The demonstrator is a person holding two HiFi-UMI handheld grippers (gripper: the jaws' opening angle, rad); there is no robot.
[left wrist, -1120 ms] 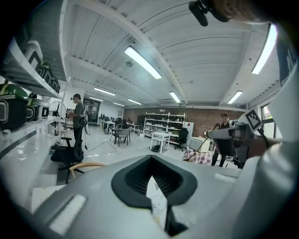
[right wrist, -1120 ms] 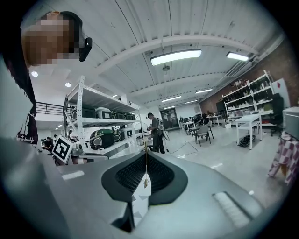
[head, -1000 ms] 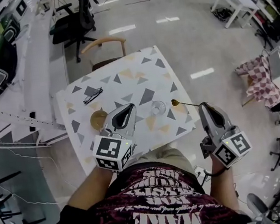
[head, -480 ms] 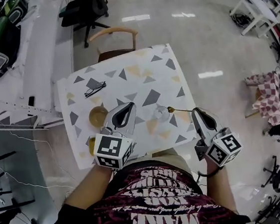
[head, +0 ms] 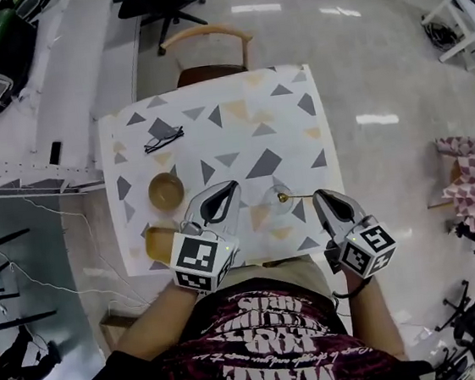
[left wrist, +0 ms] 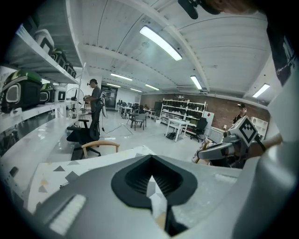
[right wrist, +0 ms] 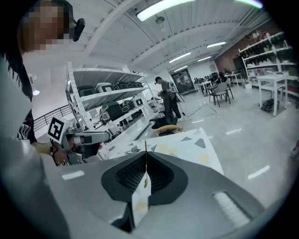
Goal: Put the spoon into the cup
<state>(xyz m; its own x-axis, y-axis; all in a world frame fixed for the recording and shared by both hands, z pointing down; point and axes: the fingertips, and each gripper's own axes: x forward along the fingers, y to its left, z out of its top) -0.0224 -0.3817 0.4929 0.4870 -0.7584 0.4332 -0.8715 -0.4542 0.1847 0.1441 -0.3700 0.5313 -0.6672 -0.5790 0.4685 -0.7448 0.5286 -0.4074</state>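
Note:
A clear glass cup (head: 269, 201) stands near the table's front edge, between my two grippers. My right gripper (head: 316, 195) is shut on the thin handle of a gold spoon (head: 293, 195). The spoon points left, and its bowl hangs over the cup's right rim. In the right gripper view the spoon (right wrist: 145, 161) stands as a thin line pinched between the closed jaws of the right gripper (right wrist: 145, 155). My left gripper (head: 234, 187) is shut and holds nothing, just left of the cup; in its own view its jaws (left wrist: 150, 158) meet at the tips.
The table (head: 283, 137) has a white top with triangle patterns. A brown bowl (head: 166, 190) sits left of my left gripper, with a yellowish cup (head: 158, 244) at the front left corner. Eyeglasses (head: 162, 140) lie farther back. A wooden chair (head: 204, 47) stands behind the table.
My right gripper has carried the spoon left, so its bowl went from right of the cup to over the cup's rim. The left gripper has stayed beside the cup.

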